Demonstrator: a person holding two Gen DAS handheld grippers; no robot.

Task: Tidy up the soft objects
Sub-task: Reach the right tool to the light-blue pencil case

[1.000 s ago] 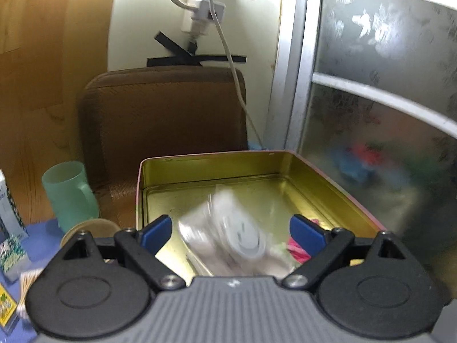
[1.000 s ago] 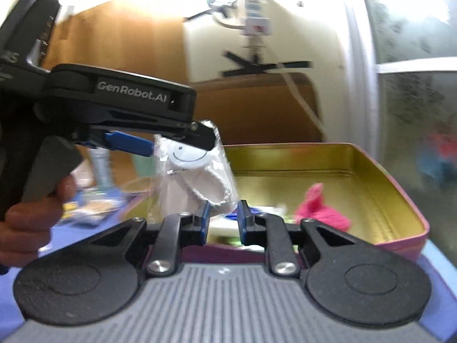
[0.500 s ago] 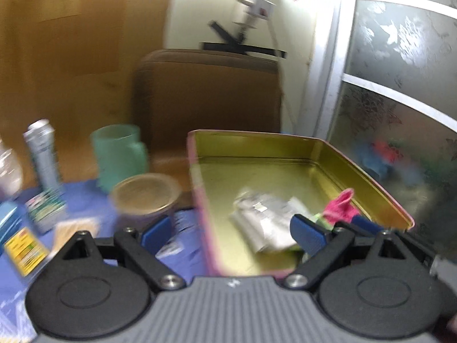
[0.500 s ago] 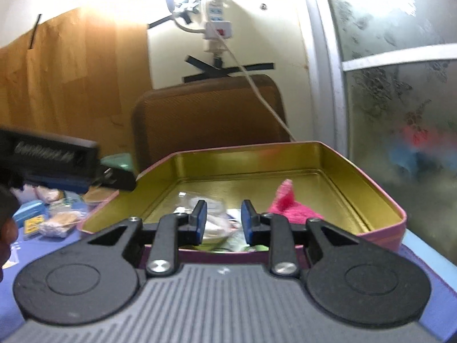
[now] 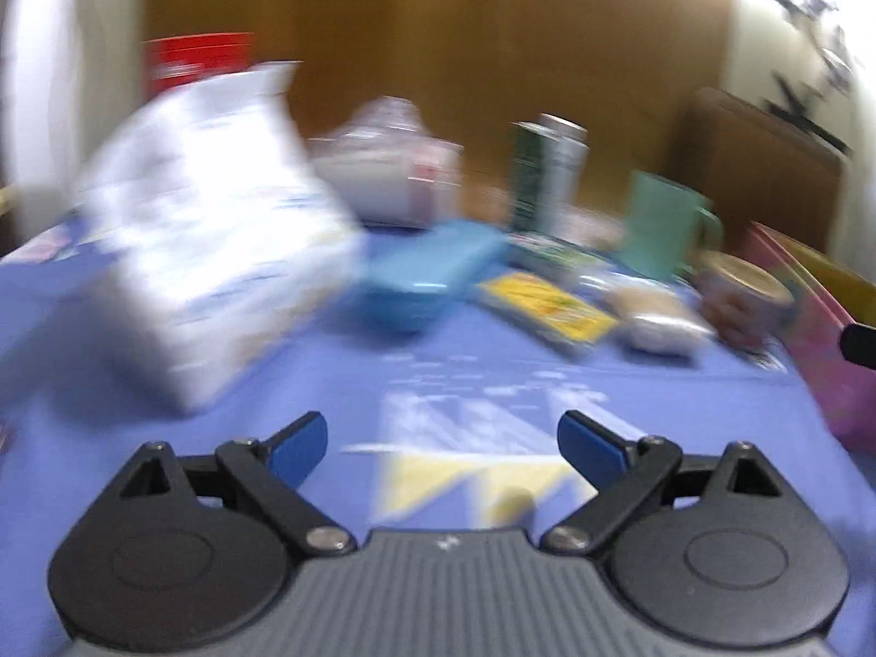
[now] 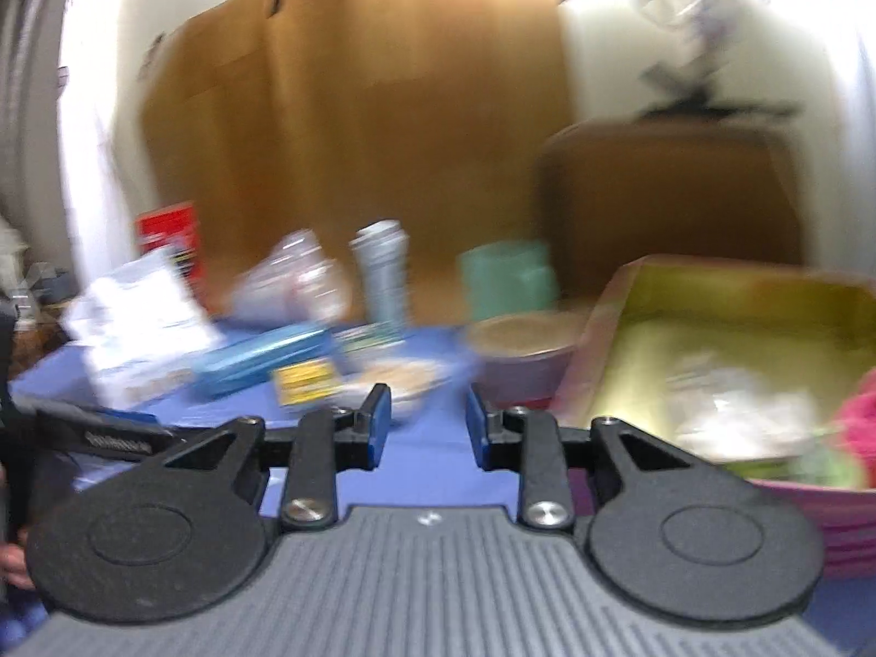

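Blur across both views. Left gripper (image 5: 442, 441) at lower centre of its frame, jaws wide, nothing between them, only blue counter (image 5: 164, 449) beneath. White bag (image 5: 213, 230) at left of that frame, blue box (image 5: 432, 268) at centre, yellow packet (image 5: 547, 306) just right of it, can (image 5: 564, 169) and green mug (image 5: 662, 224) behind, round tub (image 5: 744, 290) at right beside pink tin (image 5: 821, 328) at the frame's right edge.

Right gripper (image 6: 427, 419) at lower centre of its frame, jaws narrow and opening, nothing between them. Tin at right of that frame, gold inside, holding clear packet (image 6: 733, 410) near its middle and pink soft thing (image 6: 859, 421) at the far right edge; green scrap at the tin's near edge, too blurred to name. Left gripper's black body at left edge of the right view, low over the counter. Brown chair back (image 6: 668, 197) behind the tin, red box (image 6: 167, 235) at upper left behind the bag.
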